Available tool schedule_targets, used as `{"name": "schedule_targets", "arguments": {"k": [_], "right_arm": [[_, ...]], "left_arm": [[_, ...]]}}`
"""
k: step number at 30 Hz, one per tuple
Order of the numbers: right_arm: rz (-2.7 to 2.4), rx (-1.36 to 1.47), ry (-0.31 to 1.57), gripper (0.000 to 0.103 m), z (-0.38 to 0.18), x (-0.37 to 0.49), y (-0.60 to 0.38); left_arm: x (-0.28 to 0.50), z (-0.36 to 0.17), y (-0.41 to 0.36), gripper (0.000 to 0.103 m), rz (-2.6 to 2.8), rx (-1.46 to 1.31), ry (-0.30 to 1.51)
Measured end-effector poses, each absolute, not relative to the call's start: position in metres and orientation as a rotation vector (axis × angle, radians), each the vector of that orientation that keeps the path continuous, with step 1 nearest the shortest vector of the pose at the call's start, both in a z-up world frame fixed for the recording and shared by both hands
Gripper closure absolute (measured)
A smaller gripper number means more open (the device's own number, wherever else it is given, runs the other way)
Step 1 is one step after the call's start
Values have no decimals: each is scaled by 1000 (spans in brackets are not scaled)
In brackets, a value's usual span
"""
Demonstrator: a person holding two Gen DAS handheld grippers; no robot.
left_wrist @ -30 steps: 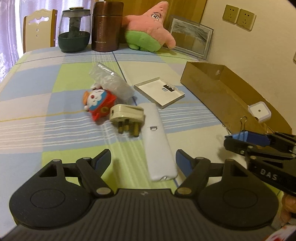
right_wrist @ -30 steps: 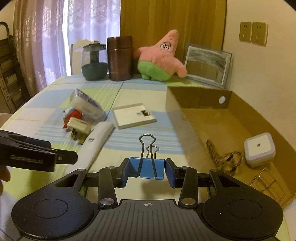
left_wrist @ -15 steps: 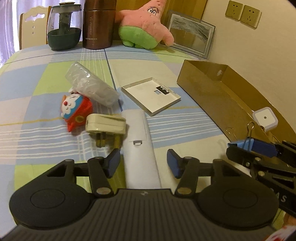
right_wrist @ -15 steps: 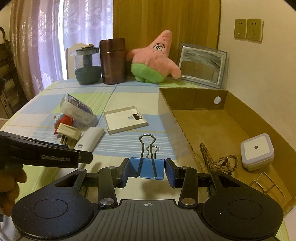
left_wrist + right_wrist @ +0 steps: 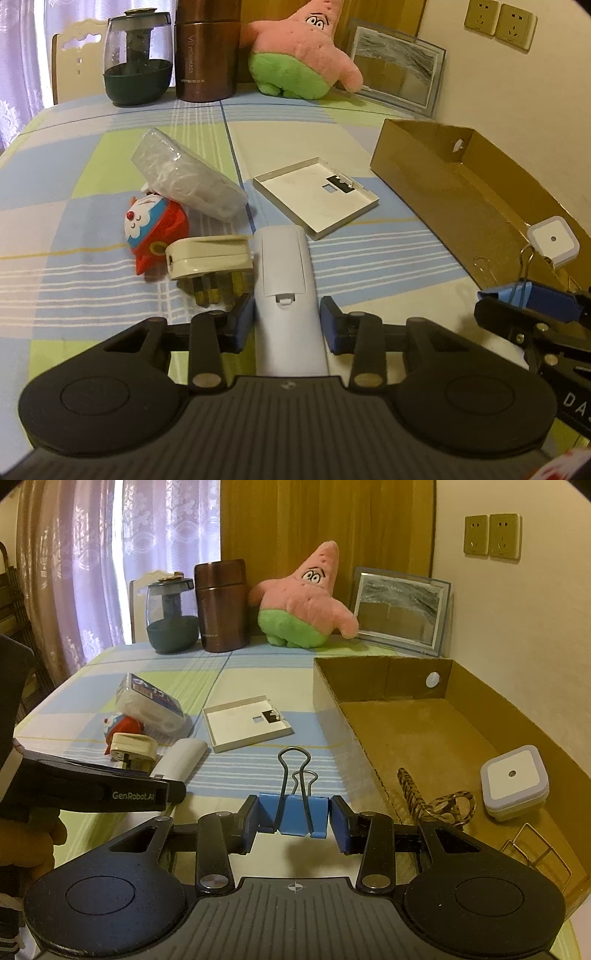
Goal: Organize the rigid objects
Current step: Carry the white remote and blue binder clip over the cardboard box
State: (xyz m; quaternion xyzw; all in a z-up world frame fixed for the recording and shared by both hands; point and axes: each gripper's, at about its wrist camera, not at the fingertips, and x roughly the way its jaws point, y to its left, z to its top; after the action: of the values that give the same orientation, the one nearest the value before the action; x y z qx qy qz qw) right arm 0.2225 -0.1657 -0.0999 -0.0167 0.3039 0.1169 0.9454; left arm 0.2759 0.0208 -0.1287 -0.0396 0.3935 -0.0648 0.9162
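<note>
Tablecloth clutter: your left gripper (image 5: 287, 320) straddles the remote (image 5: 286, 291), jaws not yet touching; closing may nudge the plug (image 5: 208, 256). Your right gripper (image 5: 293, 821) pinches the binder clip (image 5: 293, 818), which may slip.

At twelve o'clock on the checked tablecloth (image 5: 92, 672) stands a brown flask (image 5: 221, 605), with a glass pot (image 5: 171, 614) touching its nine o'clock side. A pink star plush (image 5: 303, 602) sits at the flask's three o'clock. A picture frame (image 5: 400, 609) leans on the wall (image 5: 517, 627) at one o'clock, under two sockets (image 5: 493, 535). A chair (image 5: 74, 55) stands behind the pot, before lilac curtains (image 5: 92, 554).
</note>
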Motion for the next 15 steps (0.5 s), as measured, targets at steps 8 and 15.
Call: {"name": "schedule_targets", "arguments": {"k": [8,15], "right_arm": [[248,-29,613,65,-96,218,-166],[254,-25,606,65,-88,211,-167]], "left_arm": [[254,-120,20,70,-137,-53,815],[230,-112,18,70,-131,-64,811]]}}
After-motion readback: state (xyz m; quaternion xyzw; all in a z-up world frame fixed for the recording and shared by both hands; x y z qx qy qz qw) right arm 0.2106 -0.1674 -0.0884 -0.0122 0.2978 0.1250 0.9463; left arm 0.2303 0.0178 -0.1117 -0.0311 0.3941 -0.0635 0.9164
